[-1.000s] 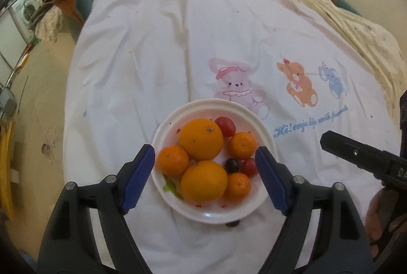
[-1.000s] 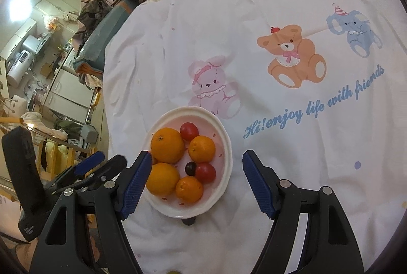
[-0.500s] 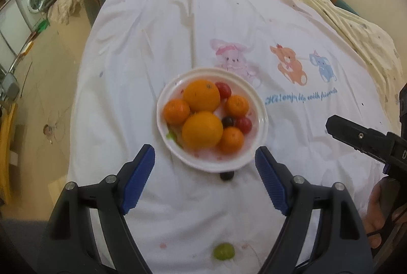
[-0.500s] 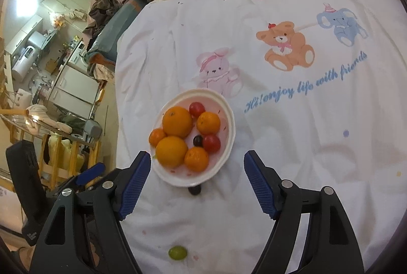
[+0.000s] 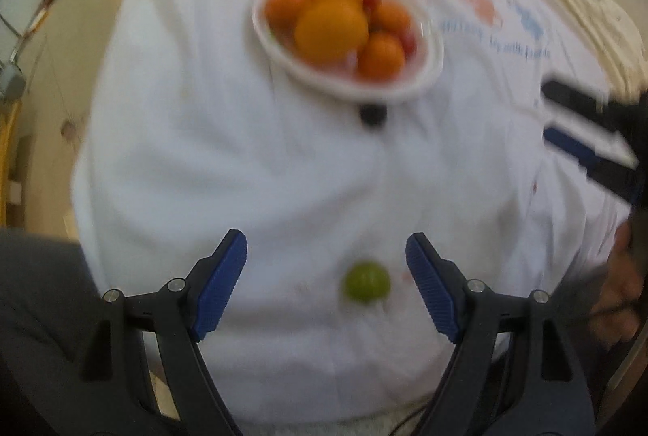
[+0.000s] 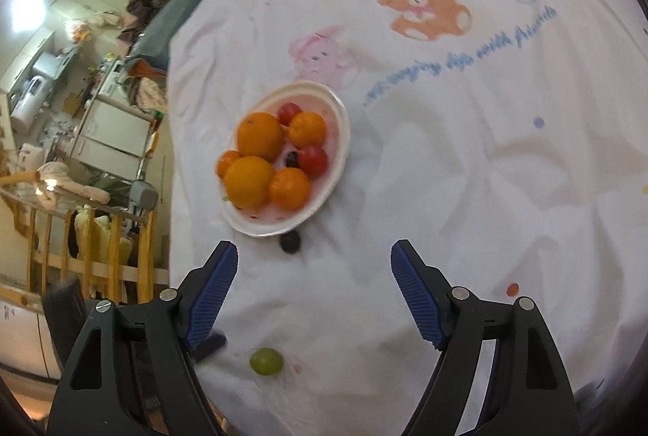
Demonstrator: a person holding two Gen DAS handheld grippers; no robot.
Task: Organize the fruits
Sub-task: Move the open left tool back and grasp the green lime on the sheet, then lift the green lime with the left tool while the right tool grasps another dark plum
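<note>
While both tongs, left gripper (image 5: 326,261) and right gripper (image 6: 314,274), stand spread and hold nothing, a green grape (image 6: 265,361) lies loose on the white printed cloth (image 6: 465,193) nearest them. Farther on, a dark grape (image 6: 290,242) touches the fruit-filled bowl (image 6: 338,160). Beyond the cloth's left edge stand cluttered shelves (image 6: 113,136).

Orange fruits (image 6: 254,136) in white bowl (image 6: 340,152); green grape (image 6: 265,361) on white cartoon-printed cloth (image 6: 445,193).
</note>
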